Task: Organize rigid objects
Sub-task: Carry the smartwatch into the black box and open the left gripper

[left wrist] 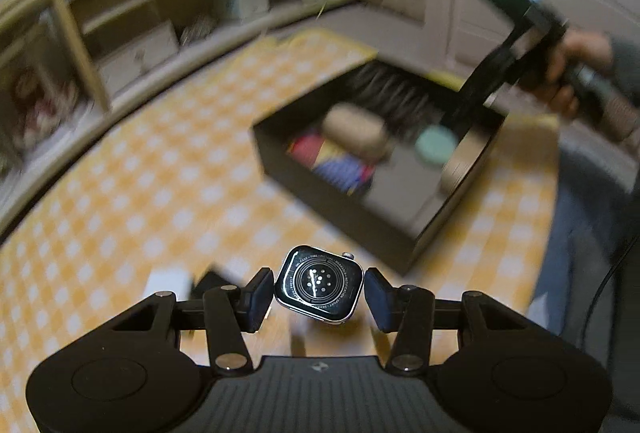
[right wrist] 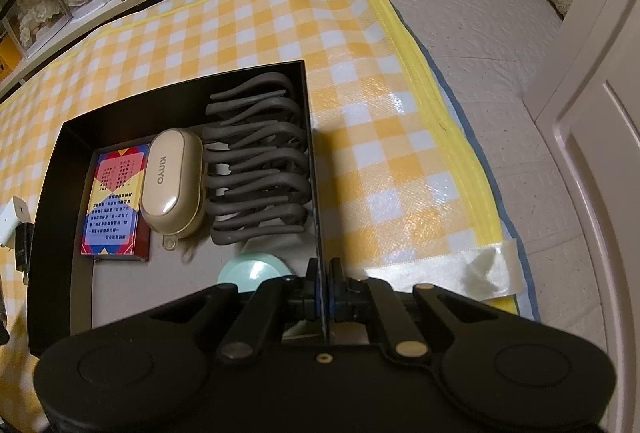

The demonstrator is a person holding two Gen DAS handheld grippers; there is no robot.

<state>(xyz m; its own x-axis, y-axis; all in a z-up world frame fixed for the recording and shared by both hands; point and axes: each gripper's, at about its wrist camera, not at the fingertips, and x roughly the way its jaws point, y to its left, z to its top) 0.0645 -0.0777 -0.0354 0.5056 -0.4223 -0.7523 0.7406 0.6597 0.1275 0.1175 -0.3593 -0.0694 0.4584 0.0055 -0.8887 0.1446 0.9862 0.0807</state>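
Note:
My left gripper (left wrist: 319, 289) is shut on a strapless smartwatch body (left wrist: 319, 283), its sensor back facing the camera, held above the yellow checked mat. Ahead lies the open black box (left wrist: 276, 167). My right gripper (right wrist: 324, 287) is shut on the box's right wall (right wrist: 314, 169); it also shows in the left wrist view (left wrist: 460, 113). Inside the box are a colourful card box (right wrist: 114, 201), a beige KINYO case (right wrist: 172, 181), a row of dark grey hooks (right wrist: 260, 161) and a mint green round object (right wrist: 254, 271).
A white adapter (right wrist: 10, 225) and a black item (right wrist: 24, 247) lie on the mat (right wrist: 240, 25) left of the box; they also show blurred behind my left fingers. Shelves with drawers line the far side. A white door (right wrist: 592, 121) stands at right.

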